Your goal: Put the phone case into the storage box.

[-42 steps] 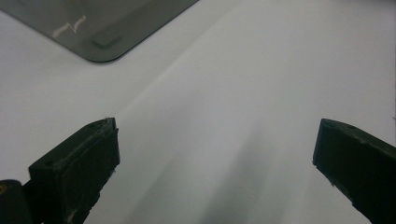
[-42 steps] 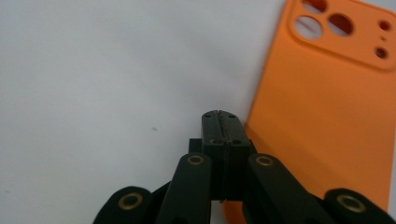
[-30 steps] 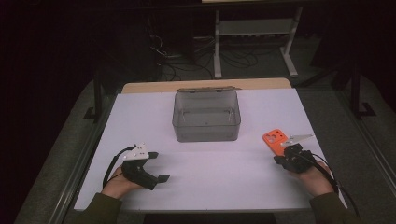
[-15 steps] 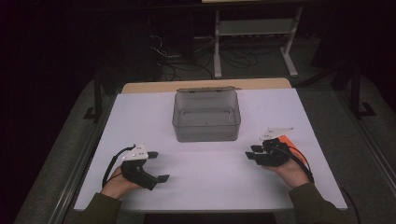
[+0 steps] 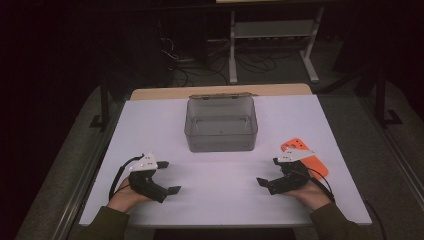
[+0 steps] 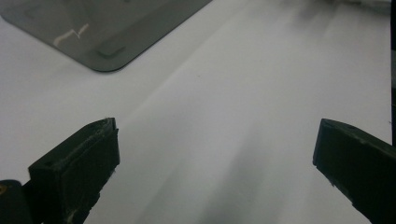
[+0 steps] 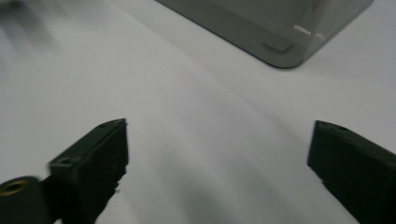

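Note:
A clear grey plastic box stands open-topped at the middle of the white table. An orange flat object lies to its right. My right gripper rests just left of the orange object, pointing left; its jaws have just been opening and now stand open with nothing between them. My left gripper lies at the front left, open and empty, pointing right. In the left gripper view my left gripper faces bare table with the box corner ahead. The right gripper sees the box corner too.
A bare strip of wooden tabletop shows behind the white sheet. Beyond the table stand a metal shelf frame and floor cables. White surface stretches between the two grippers.
My right gripper has slid left from beside the orange object toward the table's middle, and its jaws have spread apart. The left gripper and the box have stayed put.

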Available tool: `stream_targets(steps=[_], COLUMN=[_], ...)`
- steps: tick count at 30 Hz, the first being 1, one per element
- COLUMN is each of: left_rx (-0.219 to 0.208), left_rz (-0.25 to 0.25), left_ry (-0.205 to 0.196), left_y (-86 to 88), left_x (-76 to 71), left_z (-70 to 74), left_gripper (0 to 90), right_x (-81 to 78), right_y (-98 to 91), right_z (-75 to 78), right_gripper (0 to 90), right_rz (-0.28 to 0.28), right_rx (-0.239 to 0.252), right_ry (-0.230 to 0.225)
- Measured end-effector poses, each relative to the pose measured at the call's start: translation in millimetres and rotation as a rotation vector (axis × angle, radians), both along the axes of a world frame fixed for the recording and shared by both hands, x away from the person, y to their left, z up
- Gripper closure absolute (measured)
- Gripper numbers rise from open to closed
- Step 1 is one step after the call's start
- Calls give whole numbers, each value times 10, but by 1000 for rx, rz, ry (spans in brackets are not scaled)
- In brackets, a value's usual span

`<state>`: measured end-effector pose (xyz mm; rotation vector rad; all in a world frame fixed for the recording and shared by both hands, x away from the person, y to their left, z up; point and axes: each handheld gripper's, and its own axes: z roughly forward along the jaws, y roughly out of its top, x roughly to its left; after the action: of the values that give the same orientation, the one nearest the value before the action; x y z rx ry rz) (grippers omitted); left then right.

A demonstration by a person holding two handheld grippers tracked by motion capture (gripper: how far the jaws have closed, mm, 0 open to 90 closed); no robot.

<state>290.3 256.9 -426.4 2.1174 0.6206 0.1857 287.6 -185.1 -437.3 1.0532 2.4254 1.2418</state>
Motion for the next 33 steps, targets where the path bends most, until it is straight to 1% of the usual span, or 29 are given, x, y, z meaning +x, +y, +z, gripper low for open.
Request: stream_targets(steps=[4, 5, 6, 8, 15, 19, 25, 33], left_rx=[-15, -15, -24, -30, -14, 2, -2, -4], left_rz=[11, 11, 16, 14, -4, -4, -1, 7], left_ry=[-2, -2, -3, 0, -1, 4, 1, 8], left_y=[9, 9, 17, 20, 7, -4, 0, 8], left_x=[6, 6, 10, 10, 1, 4, 8, 17], left_z=[6, 6, 8, 1, -28, -48, -44, -44], left_gripper=[0, 0, 0, 0, 0, 0, 0, 0], right_x=[-46, -49, -56, -59, -59, -58, -50, -30], right_y=[-21, -18, -11, -8, -7, -5, -7, 1], right_z=[-36, -43, -45, -43, -24, -9, 17, 62], right_gripper=[7, 4, 4, 4, 4, 5, 5, 5], right_rz=[11, 18, 18, 25, 30, 36, 39, 37], right_rx=[6, -5, -13, -16, -29, -35, -37, -45], right_ry=[-5, -9, -11, -22, -30, -31, -26, -27])
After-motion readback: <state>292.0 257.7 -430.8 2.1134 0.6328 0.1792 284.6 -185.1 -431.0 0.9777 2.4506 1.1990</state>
